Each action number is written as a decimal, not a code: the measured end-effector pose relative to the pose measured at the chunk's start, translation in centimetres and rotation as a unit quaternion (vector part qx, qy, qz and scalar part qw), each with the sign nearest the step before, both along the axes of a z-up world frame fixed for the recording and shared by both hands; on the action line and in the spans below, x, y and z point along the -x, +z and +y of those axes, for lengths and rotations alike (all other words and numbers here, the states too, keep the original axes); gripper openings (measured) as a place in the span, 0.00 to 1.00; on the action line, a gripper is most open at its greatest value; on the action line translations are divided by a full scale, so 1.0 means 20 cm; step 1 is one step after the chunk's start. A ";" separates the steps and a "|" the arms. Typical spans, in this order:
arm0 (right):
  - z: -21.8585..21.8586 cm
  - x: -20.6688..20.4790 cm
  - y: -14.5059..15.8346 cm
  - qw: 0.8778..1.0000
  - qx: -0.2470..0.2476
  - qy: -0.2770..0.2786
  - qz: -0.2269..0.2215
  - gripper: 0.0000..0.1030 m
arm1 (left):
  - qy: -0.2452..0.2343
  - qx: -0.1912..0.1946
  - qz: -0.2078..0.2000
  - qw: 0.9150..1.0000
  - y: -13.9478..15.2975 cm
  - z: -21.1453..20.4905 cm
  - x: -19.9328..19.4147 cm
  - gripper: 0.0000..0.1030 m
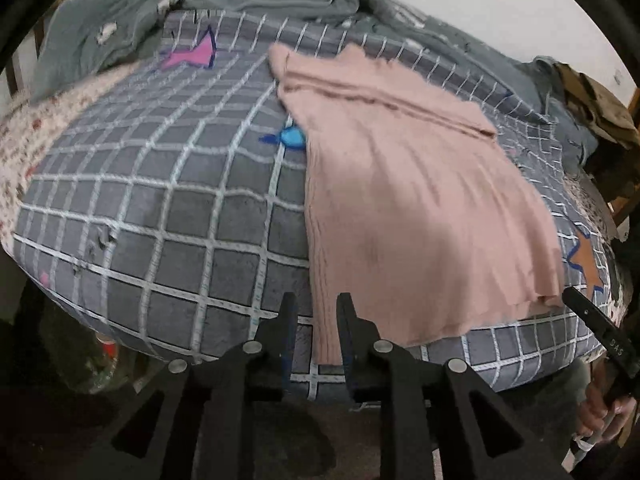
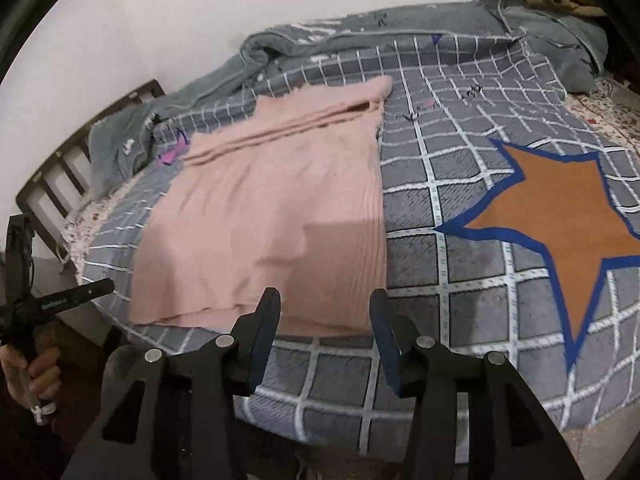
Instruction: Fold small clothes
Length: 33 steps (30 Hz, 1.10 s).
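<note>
Pink garment (image 1: 424,200) flat on blanket (image 1: 180,200), unheld

garment (image 1: 420,200) on blanket (image 1: 180,200) | crumpled quilt (image 1: 280,0) behind

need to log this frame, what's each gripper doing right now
Left gripper: open, holding nothing, near edge of the pink cloth between its jaws.
Right gripper: open, empty, at the cloth's near edge.

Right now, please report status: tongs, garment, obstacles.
Left tongs open, right tongs open, both empty. Pink ribbed knit garment flat on grey checked blanket. Nothing on garment.
</note>
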State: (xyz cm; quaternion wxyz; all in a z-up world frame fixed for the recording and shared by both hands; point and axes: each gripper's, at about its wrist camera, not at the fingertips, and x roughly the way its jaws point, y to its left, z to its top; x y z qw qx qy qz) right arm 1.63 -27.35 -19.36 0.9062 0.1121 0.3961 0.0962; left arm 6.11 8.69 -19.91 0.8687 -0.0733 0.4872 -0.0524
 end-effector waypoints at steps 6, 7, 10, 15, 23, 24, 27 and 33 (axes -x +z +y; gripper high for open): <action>0.02 -0.08 -0.05 1.000 0.021 0.004 0.001 0.44 | -0.001 0.002 0.028 1.000 -0.11 -0.03 -0.08 0.19; 0.02 -0.09 -0.06 1.000 0.024 0.005 0.000 0.44 | 0.000 0.003 0.030 1.000 -0.12 -0.03 -0.09 0.19; 0.04 -0.11 -0.06 0.999 0.037 0.010 -0.004 0.45 | -0.001 0.008 0.031 0.999 -0.14 -0.04 -0.11 0.22; 0.05 -0.13 -0.06 0.999 0.037 0.011 -0.005 0.45 | -0.001 0.015 0.028 0.999 -0.14 -0.02 -0.12 0.30; 0.05 -0.12 -0.05 0.999 0.040 0.015 -0.004 0.45 | -0.006 0.019 0.006 1.000 -0.13 0.00 -0.09 0.69; 0.05 -0.12 -0.05 0.999 0.039 0.015 -0.004 0.45 | -0.006 0.020 0.007 1.000 -0.13 -0.01 -0.10 0.69; 0.05 -0.11 -0.06 0.999 0.039 0.016 0.000 0.45 | -0.009 0.020 0.010 1.000 -0.15 -0.02 -0.11 0.68; 0.08 -0.10 -0.08 0.998 0.053 0.019 0.000 0.45 | -0.020 -0.007 0.002 1.000 -0.15 -0.08 -0.11 0.54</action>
